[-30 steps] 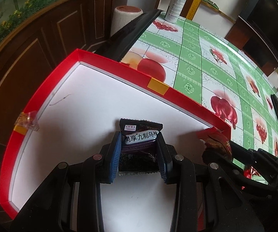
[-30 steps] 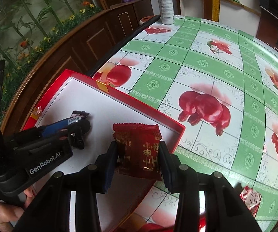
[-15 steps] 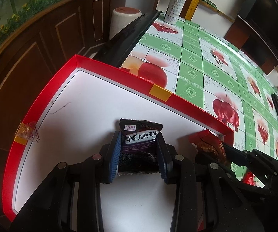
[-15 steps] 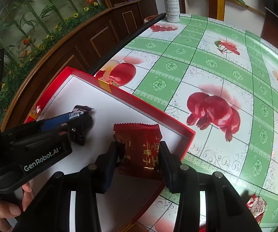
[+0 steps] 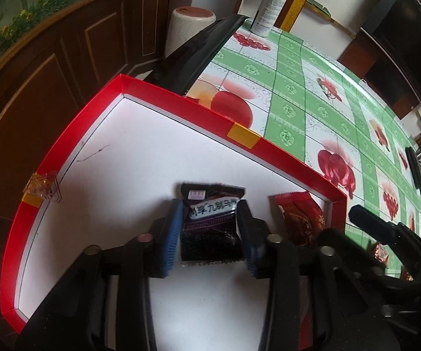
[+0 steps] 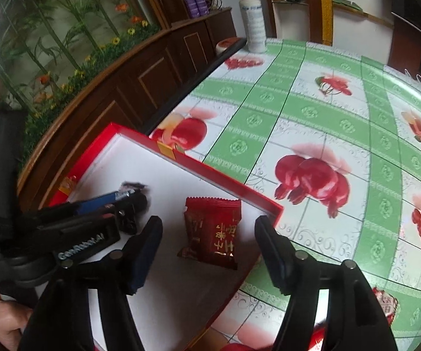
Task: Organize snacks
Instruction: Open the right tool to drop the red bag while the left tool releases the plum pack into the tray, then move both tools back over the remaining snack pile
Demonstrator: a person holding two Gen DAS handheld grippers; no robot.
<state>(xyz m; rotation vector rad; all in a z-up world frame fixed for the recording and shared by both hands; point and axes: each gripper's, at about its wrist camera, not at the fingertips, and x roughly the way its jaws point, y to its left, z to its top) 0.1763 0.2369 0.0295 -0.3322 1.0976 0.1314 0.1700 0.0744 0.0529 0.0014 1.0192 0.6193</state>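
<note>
A black snack packet (image 5: 210,228) with white lettering lies flat on the white floor of a red-rimmed box (image 5: 181,102). My left gripper (image 5: 210,207) straddles it. Its jaws are opening and the blue pads (image 5: 175,228) stand just off the packet's sides. To its right, near the box corner, a red snack packet (image 6: 210,231) lies on the floor of the box (image 6: 225,178). My right gripper (image 6: 208,222) hangs over it, its jaws opening, with clear gaps on both sides. The left gripper (image 6: 116,201) also shows in the right wrist view.
The box sits at the corner of a table with a green fruit-print cloth (image 5: 298,102). More wrapped snacks (image 6: 386,304) lie on the cloth to the right. A white bottle (image 5: 272,8) stands at the far end. A small clear candy (image 5: 42,185) rests by the box's left rim.
Both grippers' jaws have spread apart. The black packet and the red packet, gripped before, now lie loose on the box floor. Neither hand has shifted much.
</note>
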